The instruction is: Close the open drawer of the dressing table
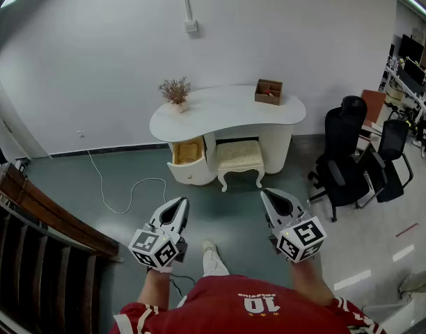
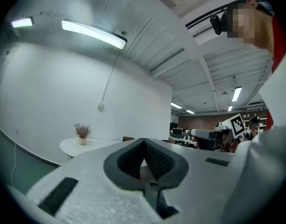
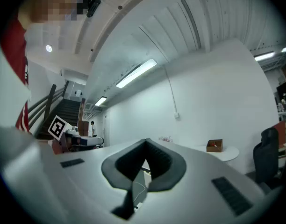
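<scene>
Facing the curved white dressing table [image 1: 227, 110] (wooden drawer [image 1: 188, 152] open), left tool [image 1: 179, 202] and right tool [image 1: 267, 194] are shut.

A small pot of dried sprigs [image 1: 175, 92] stands well apart from an open wooden box [image 1: 269, 91], both close to the white wall [image 1: 95, 61]. Lower down, between the two, sits a cream upholstered stool [image 1: 240, 158] on curved legs. A white cable [image 1: 122, 190] loops across the grey-green floor [image 1: 227, 214]. Off to the right, two black office chairs [image 1: 342, 162] crowd together, with what look like monitors [image 1: 411, 68] on desks behind them. A dark wooden stair rail [image 1: 39, 211] runs along the left. High on the wall, a small box [image 1: 191, 26] hangs on a thin conduit.
</scene>
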Demonstrator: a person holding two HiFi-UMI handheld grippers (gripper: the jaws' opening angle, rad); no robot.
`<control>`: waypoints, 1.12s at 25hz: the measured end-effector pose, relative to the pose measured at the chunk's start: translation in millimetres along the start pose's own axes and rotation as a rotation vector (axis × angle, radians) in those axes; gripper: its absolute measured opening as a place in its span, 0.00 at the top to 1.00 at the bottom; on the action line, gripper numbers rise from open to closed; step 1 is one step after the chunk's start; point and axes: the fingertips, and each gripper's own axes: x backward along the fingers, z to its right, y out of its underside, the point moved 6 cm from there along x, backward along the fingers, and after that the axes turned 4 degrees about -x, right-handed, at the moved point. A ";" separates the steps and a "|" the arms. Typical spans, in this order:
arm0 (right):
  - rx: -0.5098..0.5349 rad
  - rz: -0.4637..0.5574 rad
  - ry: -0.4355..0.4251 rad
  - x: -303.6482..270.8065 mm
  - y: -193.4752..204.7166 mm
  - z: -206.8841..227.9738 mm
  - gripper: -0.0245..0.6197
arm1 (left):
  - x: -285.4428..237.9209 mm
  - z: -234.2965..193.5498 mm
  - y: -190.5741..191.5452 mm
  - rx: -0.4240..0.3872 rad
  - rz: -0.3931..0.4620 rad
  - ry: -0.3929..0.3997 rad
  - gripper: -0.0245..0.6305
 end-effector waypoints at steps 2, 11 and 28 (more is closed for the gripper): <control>0.002 -0.010 0.011 -0.2 2.0 -0.2 0.96 | 4.3 -1.3 1.3 0.001 -0.002 -0.018 0.96; 0.015 -0.026 0.089 5.9 8.1 1.6 0.96 | 25.3 -2.9 5.0 0.027 0.021 -0.069 0.96; -0.027 -0.011 0.089 -8.3 11.0 -5.6 0.96 | 39.4 -25.0 8.8 0.020 0.033 -0.133 0.96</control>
